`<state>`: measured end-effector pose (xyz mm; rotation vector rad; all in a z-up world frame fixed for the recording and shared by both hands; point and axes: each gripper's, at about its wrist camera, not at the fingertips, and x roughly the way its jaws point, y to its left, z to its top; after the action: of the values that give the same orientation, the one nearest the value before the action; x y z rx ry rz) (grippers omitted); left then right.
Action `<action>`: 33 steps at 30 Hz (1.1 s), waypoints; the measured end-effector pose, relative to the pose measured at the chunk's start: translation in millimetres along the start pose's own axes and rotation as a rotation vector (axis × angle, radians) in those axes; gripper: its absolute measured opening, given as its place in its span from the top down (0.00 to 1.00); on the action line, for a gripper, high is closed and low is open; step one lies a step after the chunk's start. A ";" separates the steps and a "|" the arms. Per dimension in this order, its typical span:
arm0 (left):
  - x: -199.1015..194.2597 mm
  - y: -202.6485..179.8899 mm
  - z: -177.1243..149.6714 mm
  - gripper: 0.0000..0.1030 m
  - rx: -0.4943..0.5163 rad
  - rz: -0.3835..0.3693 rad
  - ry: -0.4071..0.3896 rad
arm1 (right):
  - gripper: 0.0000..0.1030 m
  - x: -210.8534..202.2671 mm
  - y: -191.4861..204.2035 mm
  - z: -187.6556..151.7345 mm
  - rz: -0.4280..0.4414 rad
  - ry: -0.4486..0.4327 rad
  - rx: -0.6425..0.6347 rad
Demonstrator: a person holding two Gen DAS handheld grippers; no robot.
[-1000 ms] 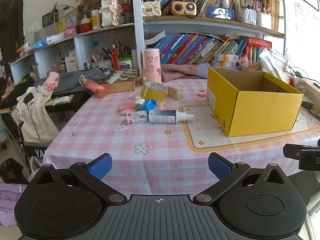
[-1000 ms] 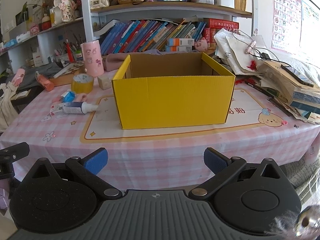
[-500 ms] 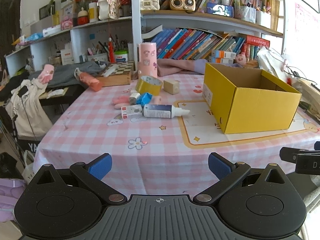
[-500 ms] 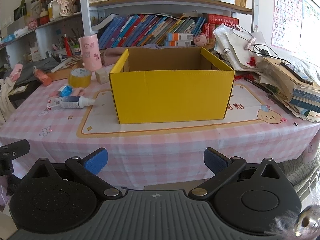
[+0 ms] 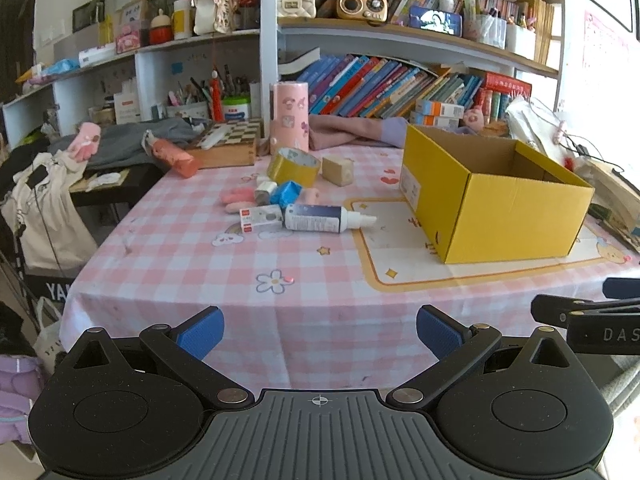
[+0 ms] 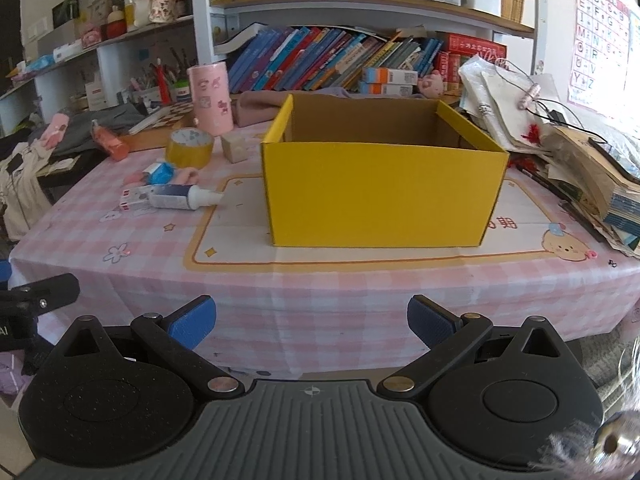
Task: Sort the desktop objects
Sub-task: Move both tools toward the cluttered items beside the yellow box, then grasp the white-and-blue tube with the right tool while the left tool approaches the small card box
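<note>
Crowded bookshelves [image 5: 400, 80] stand behind a counter [image 5: 304, 292] under pink checked cloth. The left tongs [image 5: 320, 330] and right tongs [image 6: 311, 322] both gape wide and empty at its near edge. Well ahead of the left tongs lie a glue bottle [image 5: 320, 219], small erasers [image 5: 240, 200] and a tape roll [image 5: 293, 166]; the open yellow box [image 6: 380, 188] sits straight ahead of the right tongs.

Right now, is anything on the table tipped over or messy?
Yes. The white glue bottle lies on its side, nozzle pointing at the yellow box. Small bits are jumbled around it, and the yellow tape roll sits tilted. Nothing looks spilled.
</note>
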<state>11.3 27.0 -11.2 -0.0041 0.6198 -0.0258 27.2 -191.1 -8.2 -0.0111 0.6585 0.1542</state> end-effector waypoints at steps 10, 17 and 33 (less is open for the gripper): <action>-1.9 16.8 -4.1 0.00 -0.008 0.030 0.024 | 0.01 5.9 20.3 2.6 0.055 0.006 -0.040; -15.1 39.9 -6.9 0.00 -0.026 0.119 0.004 | 0.02 20.3 47.3 11.1 0.136 0.016 -0.071; -6.0 78.0 -0.9 0.00 -0.128 0.195 -0.016 | 0.25 50.6 98.8 26.3 0.265 -0.007 -0.209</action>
<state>7.7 105.1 -9.4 -0.0676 0.6023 0.2021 68.2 -84.8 -14.5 -0.1247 0.6333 0.4779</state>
